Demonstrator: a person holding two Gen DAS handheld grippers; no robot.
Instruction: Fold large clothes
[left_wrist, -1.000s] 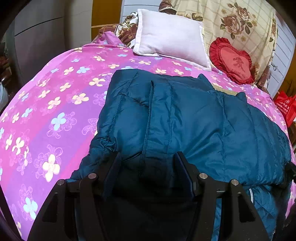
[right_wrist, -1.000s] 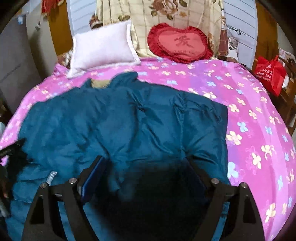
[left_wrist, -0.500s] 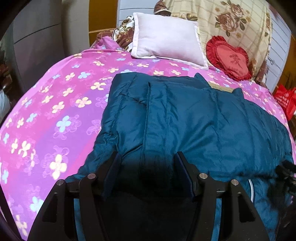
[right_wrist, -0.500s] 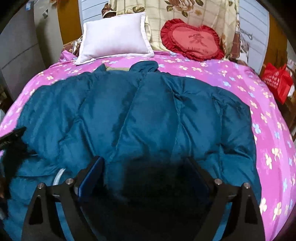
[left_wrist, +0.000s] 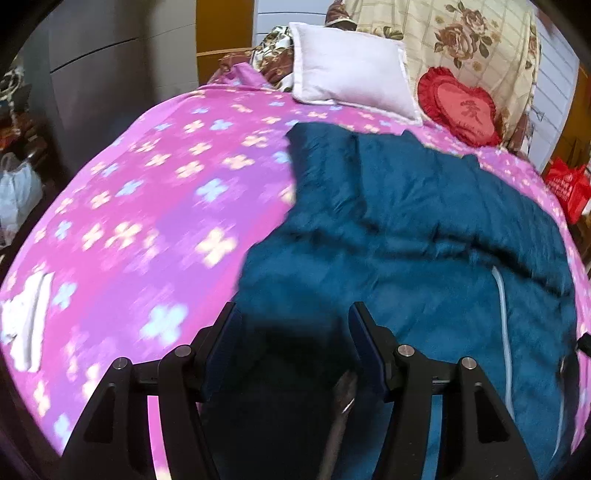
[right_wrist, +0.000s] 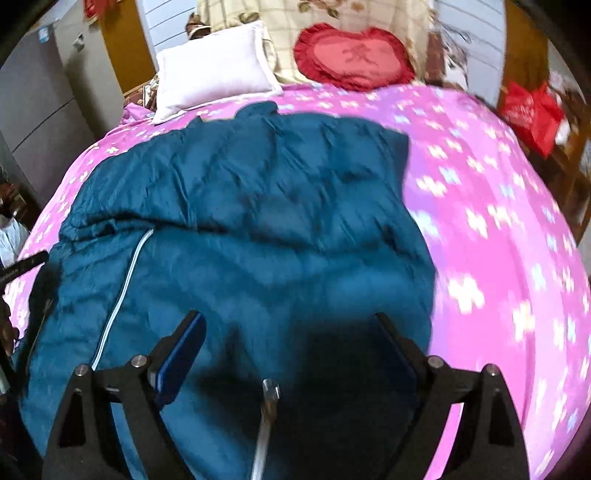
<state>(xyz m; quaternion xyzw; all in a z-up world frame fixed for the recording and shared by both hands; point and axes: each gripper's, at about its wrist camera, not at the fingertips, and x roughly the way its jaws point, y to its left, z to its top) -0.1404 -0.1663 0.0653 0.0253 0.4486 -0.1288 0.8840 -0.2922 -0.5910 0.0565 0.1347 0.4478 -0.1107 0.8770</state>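
Two grippers: both over the near hem of one teal padded jacket (left_wrist: 406, 229) on the bed.
Jacket place: spread on the pink flowered bedspread (left_wrist: 147, 206), collar toward the white pillow (left_wrist: 351, 66), hem toward the cameras.
Long axis: from hem up to collar, toward the headboard.
Fold: a crosswise ridge runs across the jacket's middle; pale zipper (right_wrist: 125, 280) lies along its lower part.
Left edge: bare bedspread beside the jacket's sleeve side, wide room.
Right edge: bare bedspread reaching toward a red bag (right_wrist: 532, 110).
Left gripper (left_wrist: 295, 332): jaws apart, dark jacket fabric bunched between them; a grip cannot be told.
Right gripper (right_wrist: 288, 343): jaws wide apart over the fabric, pads clear of it.
Far edge: heart cushion (right_wrist: 354, 55) beside the pillow.
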